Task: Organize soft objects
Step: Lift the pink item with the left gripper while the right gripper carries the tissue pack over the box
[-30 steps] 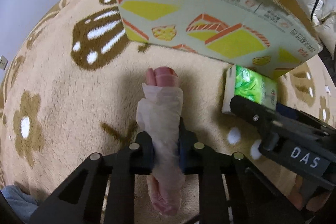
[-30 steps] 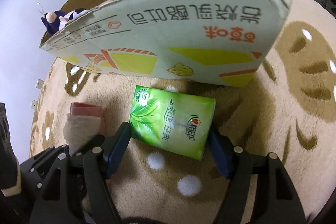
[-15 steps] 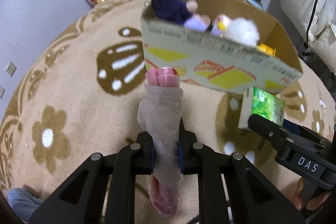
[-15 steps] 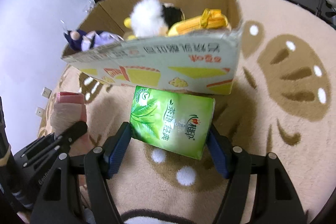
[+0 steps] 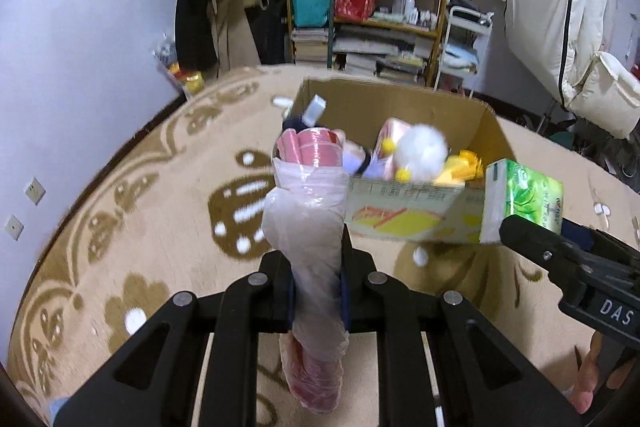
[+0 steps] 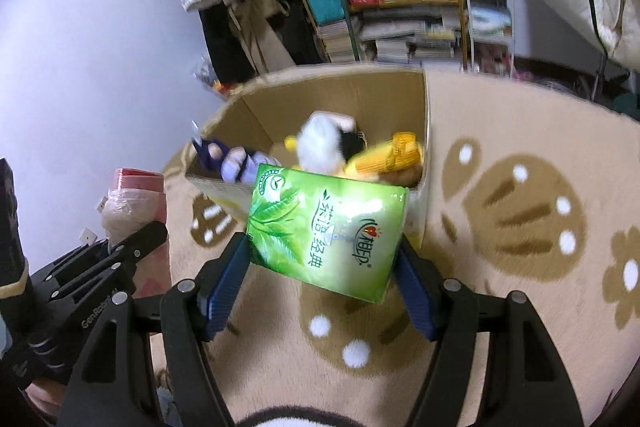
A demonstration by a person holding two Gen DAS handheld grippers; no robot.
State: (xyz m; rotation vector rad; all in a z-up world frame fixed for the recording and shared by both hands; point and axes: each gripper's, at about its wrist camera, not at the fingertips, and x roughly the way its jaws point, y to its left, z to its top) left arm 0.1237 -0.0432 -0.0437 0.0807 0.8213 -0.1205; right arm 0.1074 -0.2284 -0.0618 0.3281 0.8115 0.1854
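An open cardboard box stands on the patterned rug; inside lie a white fluffy plush, a yellow toy and a purple-clad doll at its left wall. The left claw is clamped tight on a pink roll wrapped in thin clear plastic, held upright above the rug before the box. The right claw, jaws wide, grips a glossy green tissue pack by its sides, raised at the box's near edge.

Soft indoor light is falling evenly, casting faint shadows on the rug beneath the cardboard box. Motion blur is smearing the box's edges, and fisheye distortion is bending the rug around it.
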